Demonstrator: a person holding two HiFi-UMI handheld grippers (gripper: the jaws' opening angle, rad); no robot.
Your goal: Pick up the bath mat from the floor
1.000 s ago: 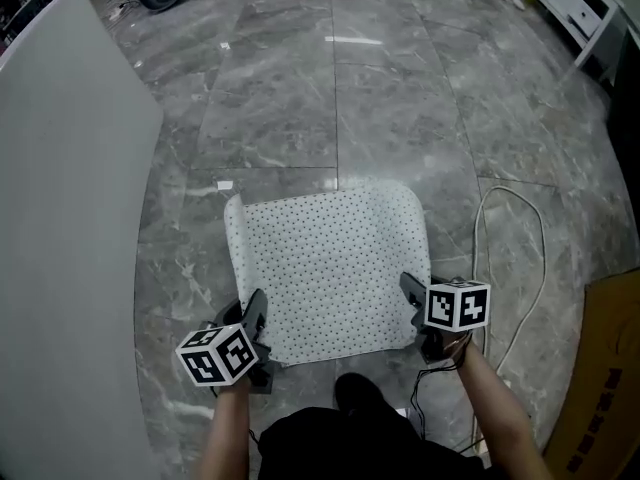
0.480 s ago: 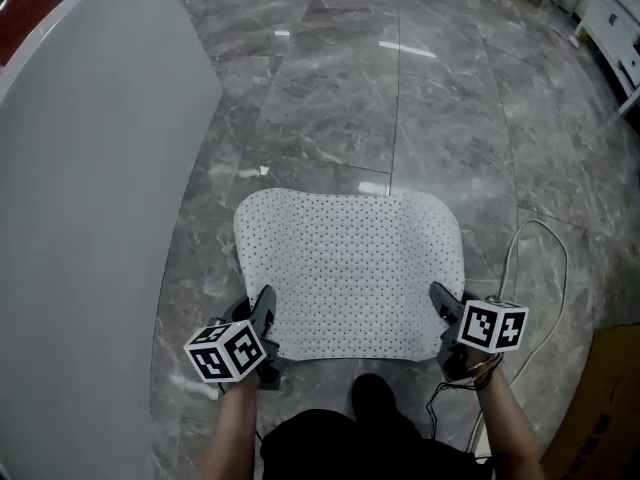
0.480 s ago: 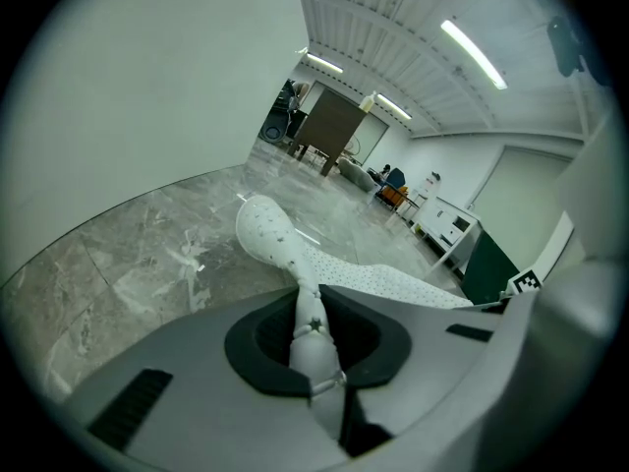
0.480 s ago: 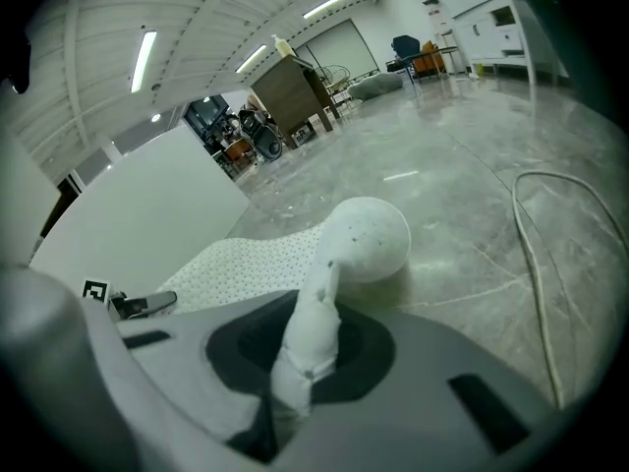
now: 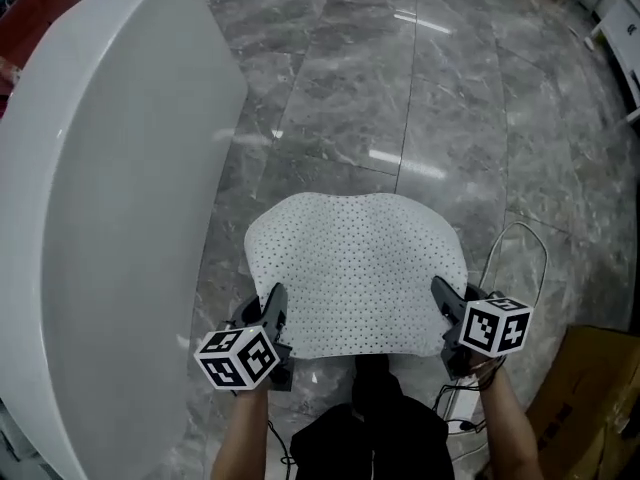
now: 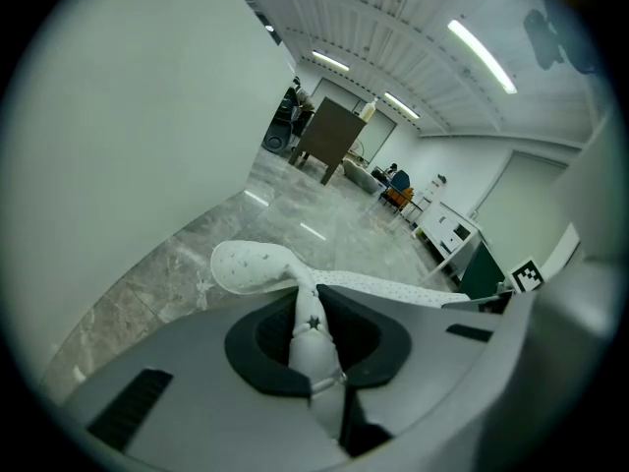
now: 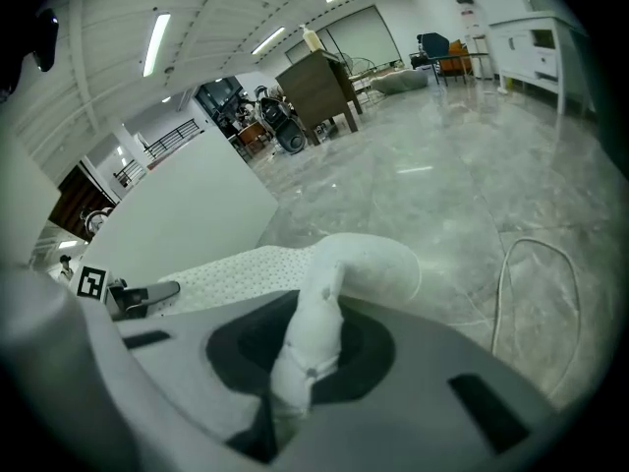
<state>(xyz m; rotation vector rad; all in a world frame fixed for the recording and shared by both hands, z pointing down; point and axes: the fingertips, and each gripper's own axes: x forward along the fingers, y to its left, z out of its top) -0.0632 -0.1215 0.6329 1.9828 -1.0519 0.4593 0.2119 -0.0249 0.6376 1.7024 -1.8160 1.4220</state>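
Observation:
The bath mat (image 5: 352, 268) is white with small dark dots and hangs stretched between my two grippers above the grey marble floor (image 5: 450, 118). My left gripper (image 5: 274, 316) is shut on the mat's near left corner, and the left gripper view shows the mat (image 6: 257, 265) pinched between its jaws (image 6: 313, 347). My right gripper (image 5: 444, 308) is shut on the near right corner; in the right gripper view the mat (image 7: 359, 264) bunches up out of the jaws (image 7: 305, 352). The mat's far edge droops toward the floor.
A large white curved tub wall (image 5: 110, 218) fills the left side. A white cable (image 5: 515, 243) loops on the floor at the right, beside a brown cardboard box (image 5: 590, 408). White furniture (image 7: 536, 37) and a dark cabinet (image 7: 314, 87) stand far off.
Both grippers have risen with the mat's near corners held, lifting the mat off the floor. The view has shifted so the white tub wall fills more of the left.

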